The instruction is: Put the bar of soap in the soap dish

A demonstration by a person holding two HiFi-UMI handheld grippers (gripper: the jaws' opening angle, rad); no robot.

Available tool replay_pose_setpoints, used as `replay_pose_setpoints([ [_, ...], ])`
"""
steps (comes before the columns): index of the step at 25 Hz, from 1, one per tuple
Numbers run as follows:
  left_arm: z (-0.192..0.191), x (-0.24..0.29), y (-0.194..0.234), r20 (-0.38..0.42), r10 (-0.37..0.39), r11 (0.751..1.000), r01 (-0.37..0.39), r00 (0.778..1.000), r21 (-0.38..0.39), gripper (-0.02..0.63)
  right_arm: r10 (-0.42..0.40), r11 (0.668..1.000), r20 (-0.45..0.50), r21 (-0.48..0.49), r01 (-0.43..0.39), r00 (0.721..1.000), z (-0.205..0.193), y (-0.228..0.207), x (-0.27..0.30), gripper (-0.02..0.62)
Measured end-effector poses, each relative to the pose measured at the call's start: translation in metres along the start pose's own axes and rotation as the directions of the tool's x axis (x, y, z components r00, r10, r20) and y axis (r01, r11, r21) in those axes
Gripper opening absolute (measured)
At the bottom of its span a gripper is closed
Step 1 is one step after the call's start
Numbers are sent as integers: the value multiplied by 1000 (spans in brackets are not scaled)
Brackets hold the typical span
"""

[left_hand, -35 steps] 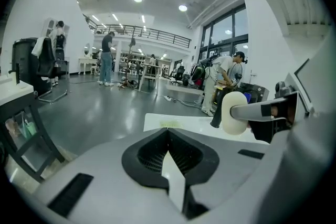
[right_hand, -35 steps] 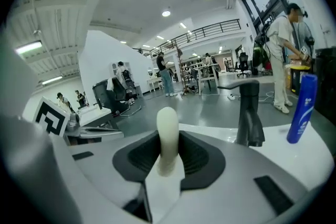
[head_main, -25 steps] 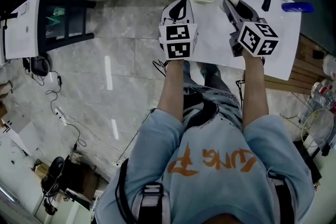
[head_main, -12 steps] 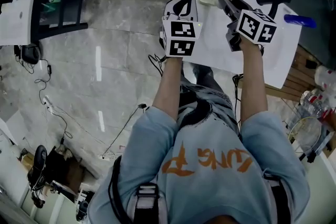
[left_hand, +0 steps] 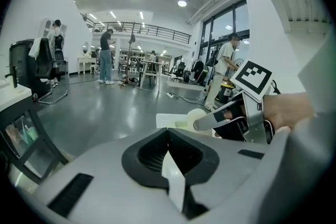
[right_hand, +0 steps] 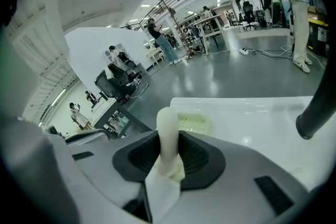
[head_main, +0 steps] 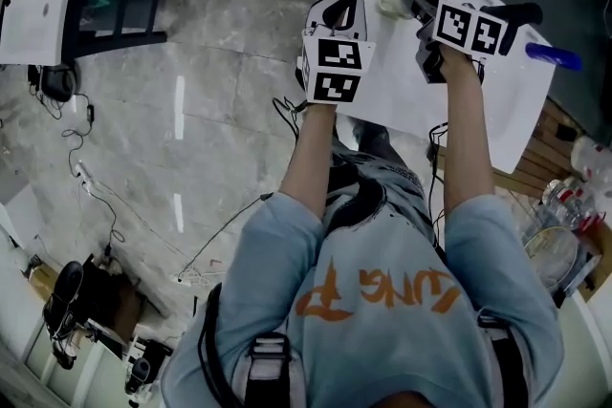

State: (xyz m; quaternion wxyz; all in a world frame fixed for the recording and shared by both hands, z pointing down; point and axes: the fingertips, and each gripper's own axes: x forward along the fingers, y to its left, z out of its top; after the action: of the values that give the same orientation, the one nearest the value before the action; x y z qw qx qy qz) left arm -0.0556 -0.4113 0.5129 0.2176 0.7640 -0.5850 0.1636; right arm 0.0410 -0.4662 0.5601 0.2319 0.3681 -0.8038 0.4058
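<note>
Soap, one pale bar (right_hand: pixel 168 131), sits clamped between the right gripper's (right_hand: pixel 167 168) jaws, right by the single soap dish (right_hand: pixel 193 123) on the white basin (right_hand: pixel 252 113). The left gripper (left_hand: pixel 170 170) is closed and empty.

The bar of soap (right_hand: pixel 168 128) is seen as smooth, creamy and dull. The soap dish (right_hand: pixel 193 123), at one o'clock from it, looks made of ribbed pale plastic. The white sink top (right_hand: pixel 252 113) is glossy. The grey floor (right_hand: pixel 231 73) is polished and shiny.
</note>
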Motion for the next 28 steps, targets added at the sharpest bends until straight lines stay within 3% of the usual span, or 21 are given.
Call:
replay_pose_setpoints([
  [14,3,-7,23,1,29,1000,-29,1000,-6,23,-8,996,-43,85,11,999,-1,-2,19,124],
  [22,8,-12,37,11,24,1000,-24,1000,-9,23,-65,994,-37,88,68,997,-1,-6,25,142],
  [28,19,-17,54,37,50,999,-49,998,-24,23,-93,983,12,159,90,996,0,-18,14,161],
])
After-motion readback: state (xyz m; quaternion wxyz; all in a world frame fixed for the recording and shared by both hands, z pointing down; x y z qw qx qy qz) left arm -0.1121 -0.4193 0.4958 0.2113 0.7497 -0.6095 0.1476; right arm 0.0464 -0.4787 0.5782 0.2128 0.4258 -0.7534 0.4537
